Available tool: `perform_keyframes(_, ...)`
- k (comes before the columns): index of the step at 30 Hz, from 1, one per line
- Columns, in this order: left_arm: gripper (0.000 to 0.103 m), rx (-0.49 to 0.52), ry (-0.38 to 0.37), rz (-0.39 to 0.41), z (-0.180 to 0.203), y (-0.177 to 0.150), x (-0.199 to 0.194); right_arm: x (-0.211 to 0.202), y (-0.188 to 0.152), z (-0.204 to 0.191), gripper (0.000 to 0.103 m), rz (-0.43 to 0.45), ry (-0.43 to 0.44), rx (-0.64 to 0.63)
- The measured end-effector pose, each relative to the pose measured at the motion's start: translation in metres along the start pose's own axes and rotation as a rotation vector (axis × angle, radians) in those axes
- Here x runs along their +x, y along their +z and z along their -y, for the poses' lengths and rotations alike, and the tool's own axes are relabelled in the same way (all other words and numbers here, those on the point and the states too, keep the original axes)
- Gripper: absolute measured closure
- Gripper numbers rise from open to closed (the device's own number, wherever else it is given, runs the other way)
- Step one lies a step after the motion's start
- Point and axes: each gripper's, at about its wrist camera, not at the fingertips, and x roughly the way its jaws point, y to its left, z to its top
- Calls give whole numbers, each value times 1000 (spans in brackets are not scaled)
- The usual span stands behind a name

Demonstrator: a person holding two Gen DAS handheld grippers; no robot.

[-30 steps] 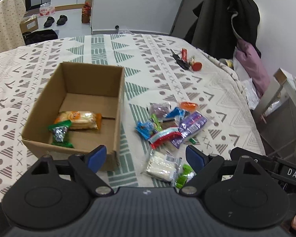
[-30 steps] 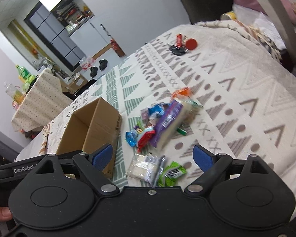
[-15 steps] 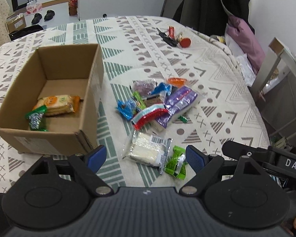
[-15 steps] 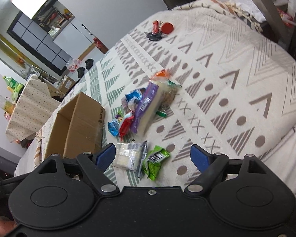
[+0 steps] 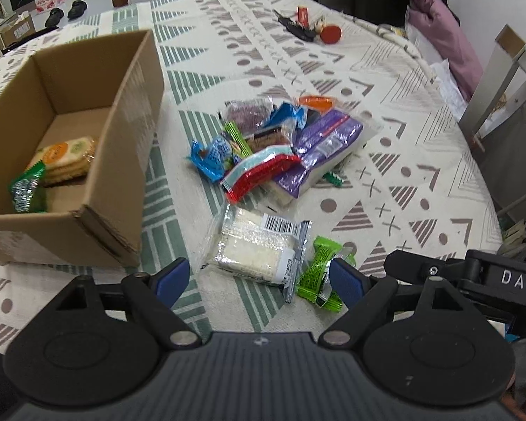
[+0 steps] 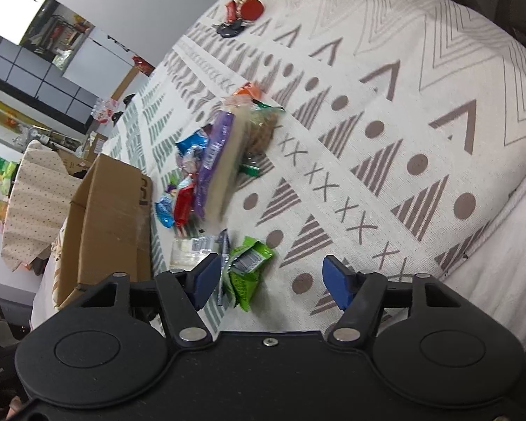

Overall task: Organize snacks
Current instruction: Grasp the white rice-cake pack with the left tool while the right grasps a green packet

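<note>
Cardboard box (image 5: 87, 112) sitting ahead-left of your left gripper (image 5: 259, 279), holding cracker pack (image 5: 66, 156) and small green packet (image 5: 26, 189). Left jaws spreading wide, gripping nothing. Clear white-wafer pack (image 5: 256, 247) lying just ahead between left jaws; green candy packet (image 5: 317, 268) lying beside right-hand fingertip (image 5: 345, 282). Mixed snack pile (image 5: 280, 154) lying farther ahead. Your right gripper (image 6: 271, 280) hovering with jaws wide, empty; green candy packet (image 6: 247, 268) sitting just inside its left fingertip (image 6: 207, 279). Keys (image 5: 301, 29) lying far ahead on patterned cloth (image 5: 385, 182).
</note>
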Motion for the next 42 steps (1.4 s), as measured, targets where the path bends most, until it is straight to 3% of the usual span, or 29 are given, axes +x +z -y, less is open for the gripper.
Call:
perform_keyframes(15, 17, 46, 44, -41, 2, 12, 43, 36, 2, 7, 52, -89, 22, 87)
perform_keyframes(18, 21, 41, 50, -53, 0, 13, 50, 40, 3, 5, 53, -97, 41, 88)
perform_keyframes(26, 42, 22, 30, -64, -5, 10, 46, 48, 6, 1, 53, -106, 80, 102)
perform_keyframes(35, 48, -34, 10, -70, -14, 3, 35, 49, 5, -1, 53, -101, 126, 151)
perform_keyframes(42, 49, -58, 10, -47, -18, 0, 19, 55, 4, -4, 56, -101, 111, 135)
